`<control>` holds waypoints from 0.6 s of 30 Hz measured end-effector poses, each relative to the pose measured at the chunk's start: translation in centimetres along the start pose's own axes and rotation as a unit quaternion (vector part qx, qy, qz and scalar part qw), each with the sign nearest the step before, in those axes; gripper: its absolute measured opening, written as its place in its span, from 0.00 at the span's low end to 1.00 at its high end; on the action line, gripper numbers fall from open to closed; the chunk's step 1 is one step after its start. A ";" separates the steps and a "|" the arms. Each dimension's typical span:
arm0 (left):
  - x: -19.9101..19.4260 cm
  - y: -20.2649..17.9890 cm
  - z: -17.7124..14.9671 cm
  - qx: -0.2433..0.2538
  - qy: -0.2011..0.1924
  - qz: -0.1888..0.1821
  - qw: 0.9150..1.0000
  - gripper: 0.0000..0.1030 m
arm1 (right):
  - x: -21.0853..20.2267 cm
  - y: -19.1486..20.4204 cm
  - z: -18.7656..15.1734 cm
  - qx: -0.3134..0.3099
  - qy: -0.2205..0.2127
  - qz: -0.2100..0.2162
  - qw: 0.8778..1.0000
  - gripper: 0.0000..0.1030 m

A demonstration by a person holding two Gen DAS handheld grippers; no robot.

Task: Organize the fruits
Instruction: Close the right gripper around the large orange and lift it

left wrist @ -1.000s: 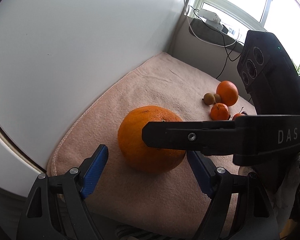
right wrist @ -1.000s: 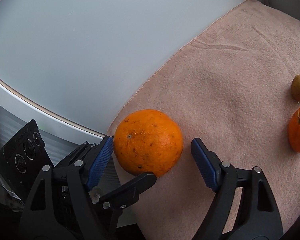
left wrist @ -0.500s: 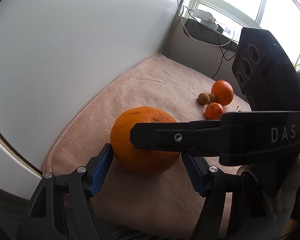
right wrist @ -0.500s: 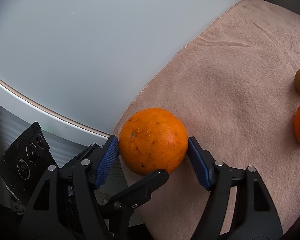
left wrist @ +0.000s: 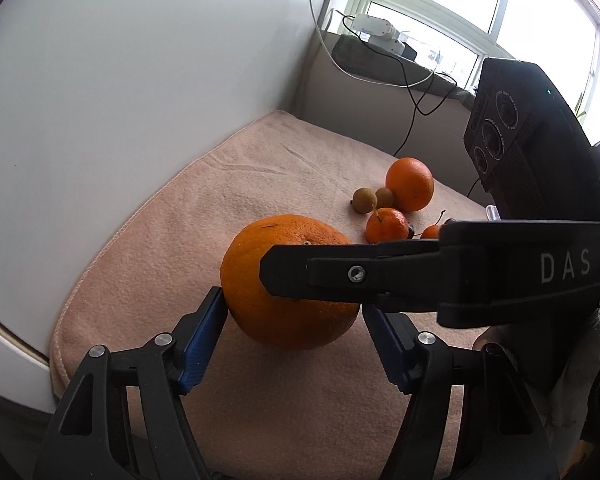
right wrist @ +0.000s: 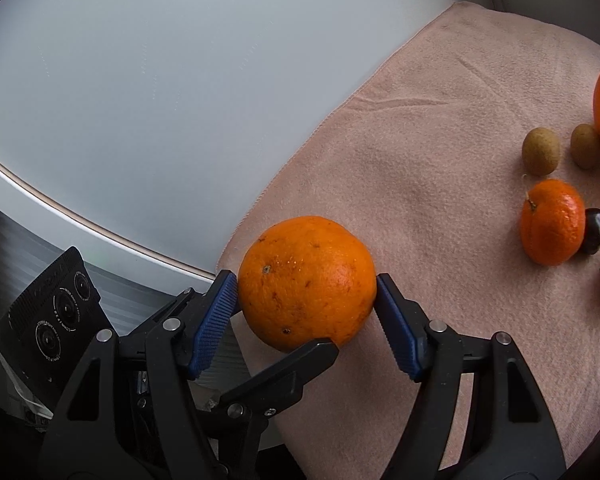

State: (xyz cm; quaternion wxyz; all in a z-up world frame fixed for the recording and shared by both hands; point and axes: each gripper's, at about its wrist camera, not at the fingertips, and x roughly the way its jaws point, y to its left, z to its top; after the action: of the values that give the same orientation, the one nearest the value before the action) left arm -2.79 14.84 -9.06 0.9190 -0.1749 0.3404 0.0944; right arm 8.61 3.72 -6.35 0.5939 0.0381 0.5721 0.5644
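A large orange (left wrist: pixel 288 284) sits near the front left corner of a pink towel (left wrist: pixel 228 184). My left gripper (left wrist: pixel 292 320) is shut on it, both blue pads touching its sides. My right gripper (right wrist: pixel 306 304) is shut on the same large orange (right wrist: pixel 306 280) from another side, and one of its fingers (left wrist: pixel 340 276) crosses in front of the fruit in the left wrist view. Further back lie a smaller orange (left wrist: pixel 410 184), a mandarin (left wrist: pixel 386 224), two small brown fruits (left wrist: pixel 364 200) and a dark cherry (right wrist: pixel 594 230).
A white wall (left wrist: pixel 140 60) borders the towel on the left. A window sill (left wrist: pixel 400 68) with a white device and black cables runs behind. The towel (right wrist: pixel 420 120) ends at the white table edge (right wrist: pixel 80 220).
Both grippers have closed in on the large orange; their pads, apart from it a second ago, now press its sides. The views have shifted slightly.
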 end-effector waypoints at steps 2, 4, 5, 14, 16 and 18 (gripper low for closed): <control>0.1 -0.7 0.2 0.004 -0.002 -0.006 1.000 0.67 | -1.0 -0.6 -0.1 0.004 -0.006 -0.001 1.000 0.71; 0.1 -1.5 0.4 0.010 -0.004 -0.012 1.000 0.67 | -2.0 -1.2 -0.2 0.009 -0.013 -0.003 1.000 0.71; 0.2 -2.0 0.5 0.013 -0.005 -0.014 1.000 0.67 | -2.5 -1.2 -0.3 0.011 -0.017 -0.005 1.000 0.71; 0.9 -6.5 1.5 0.045 -0.012 -0.045 0.998 0.67 | -7.9 -2.8 -1.0 0.032 -0.055 -0.019 0.998 0.71; 1.2 -7.5 1.6 0.052 -0.012 -0.053 0.997 0.67 | -9.3 -3.4 -1.3 0.038 -0.063 -0.023 0.997 0.71; 1.5 -8.6 1.8 0.060 -0.011 -0.061 0.996 0.67 | -10.4 -4.0 -1.8 0.042 -0.070 -0.029 0.996 0.71</control>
State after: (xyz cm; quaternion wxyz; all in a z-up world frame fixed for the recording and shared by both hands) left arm 1.88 7.65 -6.55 0.9357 -0.1390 0.3236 0.0194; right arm 12.87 -6.21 -3.11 0.6467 0.0857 0.5533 0.5180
